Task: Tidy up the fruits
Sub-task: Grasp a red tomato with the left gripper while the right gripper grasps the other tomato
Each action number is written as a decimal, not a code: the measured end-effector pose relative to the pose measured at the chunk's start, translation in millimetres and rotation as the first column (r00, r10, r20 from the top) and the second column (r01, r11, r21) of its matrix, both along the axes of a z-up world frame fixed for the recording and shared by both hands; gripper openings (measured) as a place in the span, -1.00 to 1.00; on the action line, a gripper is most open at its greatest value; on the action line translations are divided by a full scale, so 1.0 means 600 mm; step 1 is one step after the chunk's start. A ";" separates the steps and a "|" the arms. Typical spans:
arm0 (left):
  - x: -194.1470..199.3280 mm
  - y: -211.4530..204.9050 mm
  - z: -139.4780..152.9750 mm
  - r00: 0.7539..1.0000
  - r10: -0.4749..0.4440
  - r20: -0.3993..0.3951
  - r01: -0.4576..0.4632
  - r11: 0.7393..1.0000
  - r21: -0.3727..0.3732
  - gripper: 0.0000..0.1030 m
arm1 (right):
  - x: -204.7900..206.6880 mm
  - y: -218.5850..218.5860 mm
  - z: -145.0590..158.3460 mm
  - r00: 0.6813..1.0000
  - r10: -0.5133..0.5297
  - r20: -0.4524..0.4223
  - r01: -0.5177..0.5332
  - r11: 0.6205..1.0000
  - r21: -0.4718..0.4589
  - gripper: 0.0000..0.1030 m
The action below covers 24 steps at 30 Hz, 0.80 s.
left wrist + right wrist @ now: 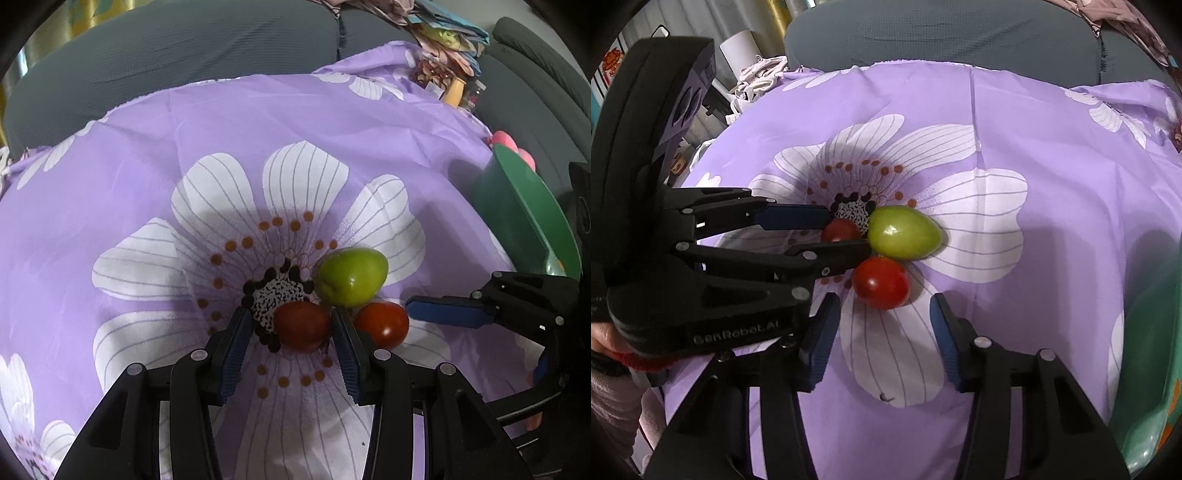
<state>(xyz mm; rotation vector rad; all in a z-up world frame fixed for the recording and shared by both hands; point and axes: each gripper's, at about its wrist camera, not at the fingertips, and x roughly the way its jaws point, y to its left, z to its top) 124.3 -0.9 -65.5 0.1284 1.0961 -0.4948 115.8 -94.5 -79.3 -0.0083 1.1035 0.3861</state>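
Note:
Three fruits lie touching on a purple flowered cloth: a green fruit, a bright red tomato and a darker red tomato. My left gripper is open around the darker tomato; its right pad touches the tomato and the left pad stands clear. My right gripper is open, with the near side of the bright tomato just between its fingertips and neither pad on it. One of its blue fingers shows in the left wrist view, right of that tomato.
A green bowl stands at the cloth's right edge, with pink items behind it. A grey sofa runs along the back. Cluttered packets and jars sit at the back right. A hand holds the left gripper.

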 end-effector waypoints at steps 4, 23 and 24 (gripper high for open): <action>0.002 -0.001 0.000 1.000 -0.001 0.012 0.001 1.000 0.008 -0.15 | 0.004 0.005 -0.002 1.000 0.007 0.010 -0.007 1.000 -0.012 -0.12; 0.005 0.008 0.000 1.000 0.000 -0.006 0.000 0.999 -0.050 -0.41 | 0.003 -0.010 -0.004 0.999 -0.029 0.013 0.029 1.000 0.000 -0.41; 0.004 0.008 0.000 1.000 0.001 -0.007 -0.002 0.999 -0.052 -0.41 | 0.003 -0.011 -0.003 0.999 -0.032 0.012 0.032 0.999 0.000 -0.41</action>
